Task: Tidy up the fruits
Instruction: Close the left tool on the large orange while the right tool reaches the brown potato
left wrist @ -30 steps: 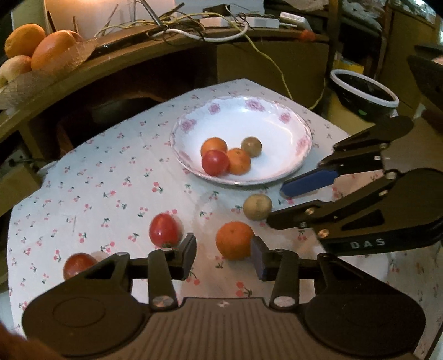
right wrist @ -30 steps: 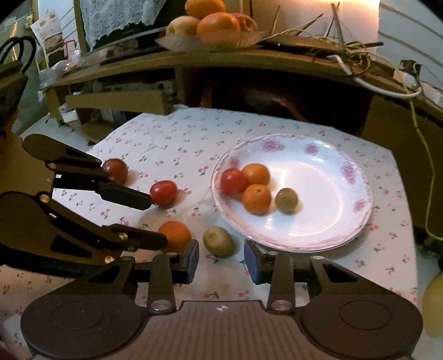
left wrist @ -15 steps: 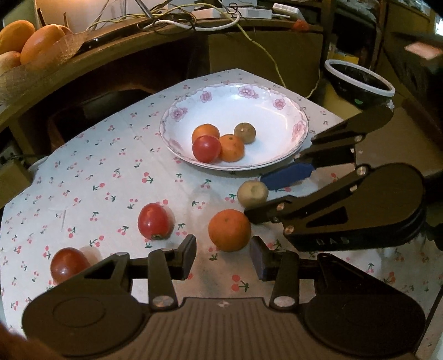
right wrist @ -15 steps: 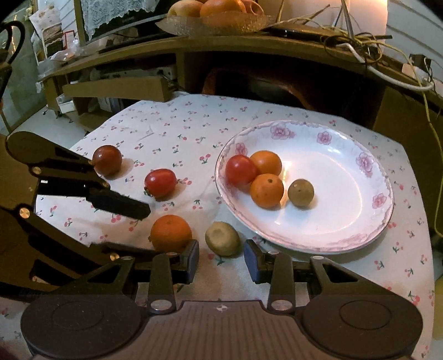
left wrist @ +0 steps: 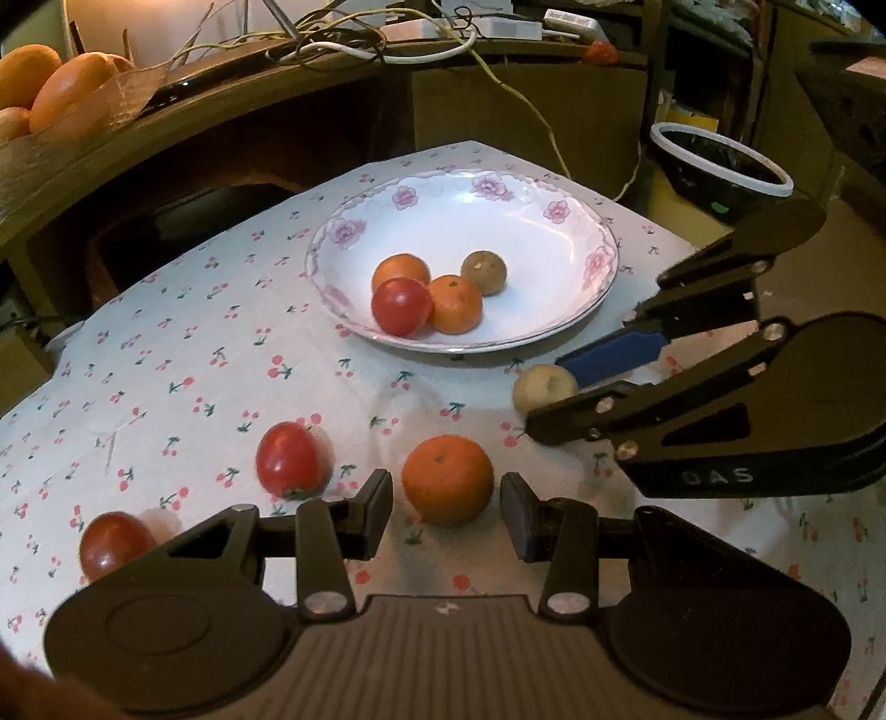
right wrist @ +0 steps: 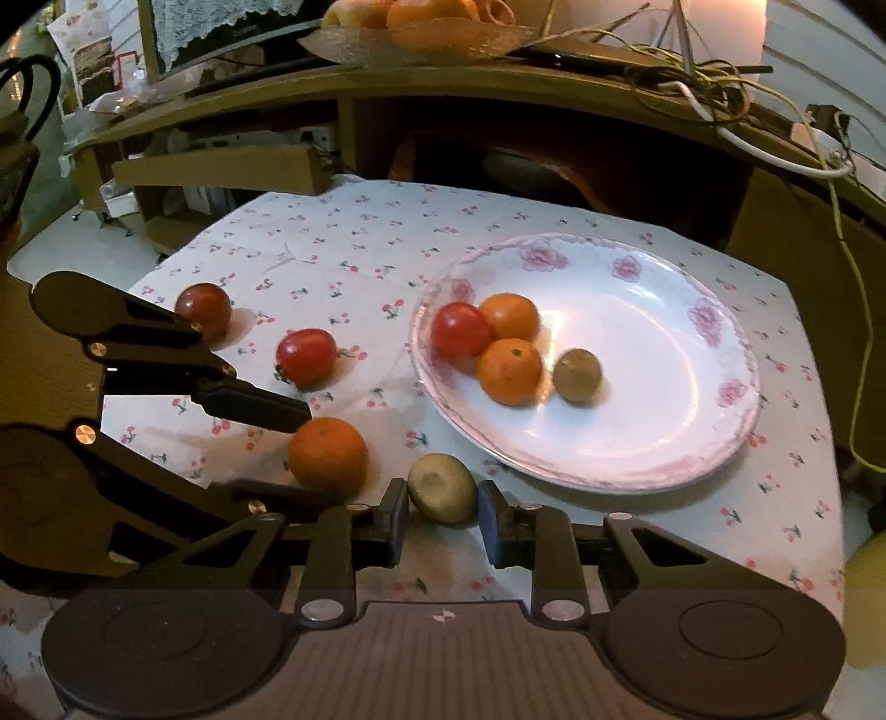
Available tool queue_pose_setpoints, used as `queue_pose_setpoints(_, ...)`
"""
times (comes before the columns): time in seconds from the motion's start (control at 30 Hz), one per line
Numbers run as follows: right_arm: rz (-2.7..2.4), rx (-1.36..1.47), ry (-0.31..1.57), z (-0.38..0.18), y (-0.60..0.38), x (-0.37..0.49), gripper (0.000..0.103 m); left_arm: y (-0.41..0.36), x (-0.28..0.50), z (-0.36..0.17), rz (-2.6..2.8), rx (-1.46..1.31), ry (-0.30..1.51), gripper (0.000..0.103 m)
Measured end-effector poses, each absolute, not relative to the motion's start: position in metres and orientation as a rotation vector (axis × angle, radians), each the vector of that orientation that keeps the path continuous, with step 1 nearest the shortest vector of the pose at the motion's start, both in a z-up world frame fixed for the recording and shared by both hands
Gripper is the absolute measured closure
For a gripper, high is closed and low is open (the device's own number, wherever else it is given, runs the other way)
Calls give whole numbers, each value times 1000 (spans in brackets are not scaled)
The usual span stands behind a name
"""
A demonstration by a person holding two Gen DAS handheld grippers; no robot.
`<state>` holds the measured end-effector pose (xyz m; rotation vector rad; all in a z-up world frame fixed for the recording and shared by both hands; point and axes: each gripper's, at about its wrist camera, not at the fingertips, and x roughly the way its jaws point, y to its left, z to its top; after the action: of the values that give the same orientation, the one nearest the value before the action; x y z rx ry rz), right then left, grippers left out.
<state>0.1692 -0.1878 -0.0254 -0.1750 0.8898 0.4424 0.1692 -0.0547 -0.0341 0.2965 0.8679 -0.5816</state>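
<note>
A white flowered plate (left wrist: pixel 554 232) (right wrist: pixel 664 443) holds two oranges, a tomato and a brown kiwi. On the cherry-print cloth lie an orange (left wrist: pixel 447 479) (right wrist: pixel 328 457), a kiwi (left wrist: pixel 544 387) (right wrist: pixel 442 494) and two tomatoes (left wrist: pixel 289 459) (left wrist: pixel 113 545). My left gripper (left wrist: pixel 446 512) is open, its fingers on either side of the loose orange, not touching it. My right gripper (right wrist: pixel 441 523) is open around the loose kiwi, with small gaps at each pad.
A wooden shelf (left wrist: pixel 166 127) behind the table carries a fruit bowl (right wrist: pixel 421 33) and cables. A dark bin with a white rim (left wrist: pixel 720 166) stands off the table's far right. The table edge runs close at the right in the right wrist view.
Both grippers have moved forward and down: the orange now sits between the left fingers, the kiwi between the right fingers. No fruit has moved.
</note>
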Motion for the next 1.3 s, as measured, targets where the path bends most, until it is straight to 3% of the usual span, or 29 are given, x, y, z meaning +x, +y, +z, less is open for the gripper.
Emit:
queue_pose_setpoints(0.1, 433, -157, 913, -27, -196, 166, 75, -58, 167, -35, -572, 300, 848, 55)
queue_pose_setpoints(0.23, 440, -161, 911, -26, -201, 156, 75, -61, 166, -34, -555, 298, 851, 63)
queue_pose_setpoints(0.73, 490, -244, 904, -26, -194, 140, 74, -56, 140, -31, -528, 309, 894, 63)
queue_pose_setpoints(0.83, 505, -254, 895, -28, -195, 138, 74, -56, 140, -31, -537, 328, 882, 60)
queue_pose_setpoints(0.97, 501, -273, 885, -29, -196, 136, 60, -57, 140, -32, -542, 330, 887, 55)
queue_pose_setpoints(1.3, 518, -261, 858, -26, -193, 139, 60, -57, 140, -32, -554, 333, 878, 51)
